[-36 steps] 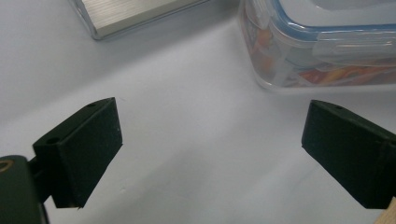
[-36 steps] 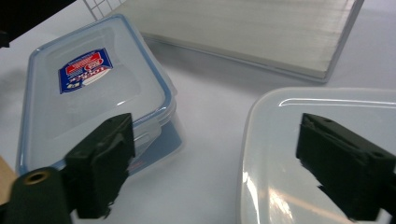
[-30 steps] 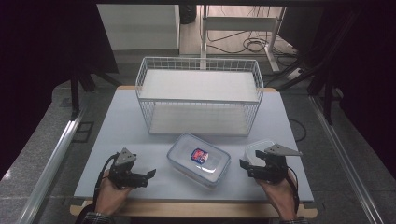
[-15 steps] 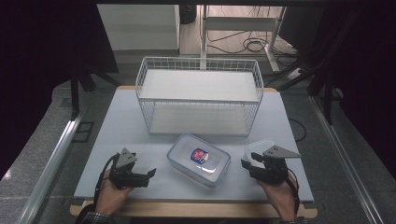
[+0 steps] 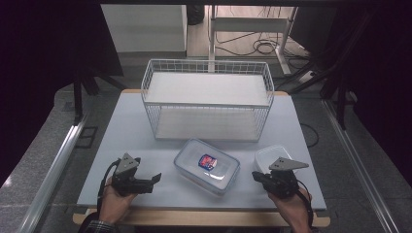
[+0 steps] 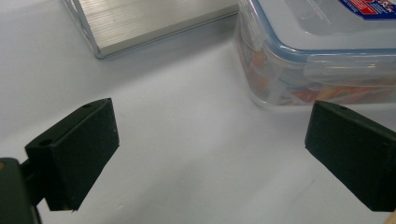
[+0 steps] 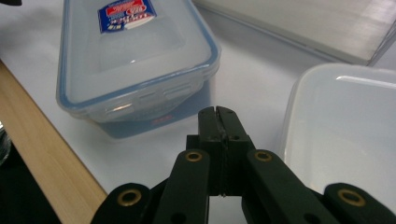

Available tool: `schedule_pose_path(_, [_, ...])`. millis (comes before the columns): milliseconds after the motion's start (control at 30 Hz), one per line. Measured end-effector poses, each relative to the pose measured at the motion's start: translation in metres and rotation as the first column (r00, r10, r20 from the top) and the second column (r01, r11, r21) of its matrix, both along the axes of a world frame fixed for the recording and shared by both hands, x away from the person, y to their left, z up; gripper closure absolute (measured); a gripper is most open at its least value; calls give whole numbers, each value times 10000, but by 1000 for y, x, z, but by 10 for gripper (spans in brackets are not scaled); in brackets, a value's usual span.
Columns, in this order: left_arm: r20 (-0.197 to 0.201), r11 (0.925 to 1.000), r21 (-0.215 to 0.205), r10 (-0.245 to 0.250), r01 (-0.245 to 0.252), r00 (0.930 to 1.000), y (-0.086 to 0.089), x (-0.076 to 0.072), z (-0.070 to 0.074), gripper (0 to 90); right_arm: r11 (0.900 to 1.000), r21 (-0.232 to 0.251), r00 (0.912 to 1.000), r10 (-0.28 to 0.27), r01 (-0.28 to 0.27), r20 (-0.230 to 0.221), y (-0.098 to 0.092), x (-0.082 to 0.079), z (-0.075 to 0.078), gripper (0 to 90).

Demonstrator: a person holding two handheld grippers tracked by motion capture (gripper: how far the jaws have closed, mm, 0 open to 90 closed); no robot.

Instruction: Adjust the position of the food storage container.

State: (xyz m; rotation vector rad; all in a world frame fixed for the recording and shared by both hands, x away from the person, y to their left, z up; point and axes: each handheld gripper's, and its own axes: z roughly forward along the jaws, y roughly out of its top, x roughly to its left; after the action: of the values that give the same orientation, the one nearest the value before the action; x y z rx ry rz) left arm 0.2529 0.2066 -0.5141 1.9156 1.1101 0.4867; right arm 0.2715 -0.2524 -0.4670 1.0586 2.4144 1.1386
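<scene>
A clear lidded container [image 5: 206, 165] with a blue seal and a red-and-blue label lies at the front middle of the white table [image 5: 131, 126]. My left gripper [image 5: 156, 178] rests to its left, jaws wide open with nothing between them; in the left gripper view [image 6: 210, 149] the container [image 6: 317, 56] is ahead and to the right. My right gripper [image 5: 256, 176] sits to the container's right. Its jaws have just been closing and now stand shut, pads together on nothing [image 7: 217, 114]. The container [image 7: 135, 60] lies just beyond the tips.
A white wire basket [image 5: 206, 99] stands behind the container, its pale base [image 7: 317, 28] close by. A small white lidless tub [image 5: 269, 156] sits beside my right gripper [image 7: 345, 121]. The table's wooden front edge [image 7: 46, 154] runs near my hands.
My right gripper's jaws have gone from apart to shut, with nothing caught. That hand has eased slightly toward the table's front edge. The left gripper has stayed put.
</scene>
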Motion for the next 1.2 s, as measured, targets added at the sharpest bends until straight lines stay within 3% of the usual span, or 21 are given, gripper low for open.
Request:
schedule_pose_path(200, [-21,9999,146,-53,53,10000,-2,0,-1,29,9972,-386,9978,-645,639,-146,-10,8,-7,891])
schedule_pose_path(267, [57,9997,196,-120,119,9999,-4,0,0,34,9974,-211,9973,-692,687,-249,-14,11,-8,891])
schedule_pose_path(400, [173,9993,339,-159,153,9997,-6,-2,0,36,9960,-312,9964,-844,841,-89,-15,15,-8,891])
schedule_pose_path(667, [82,9990,387,-227,223,9997,-8,0,-2,37,9927,65,9926,-1200,1202,-170,-20,35,-9,891])
schedule_pose_path(833, [103,9989,404,-245,240,9996,-9,0,-1,38,9910,-74,9910,-1337,1336,-119,-23,44,-9,891])
schedule_pose_path(1200, [-141,9980,540,-308,315,9994,-10,2,-3,39,9763,-341,9769,-2135,2136,72,-31,73,-8,891])
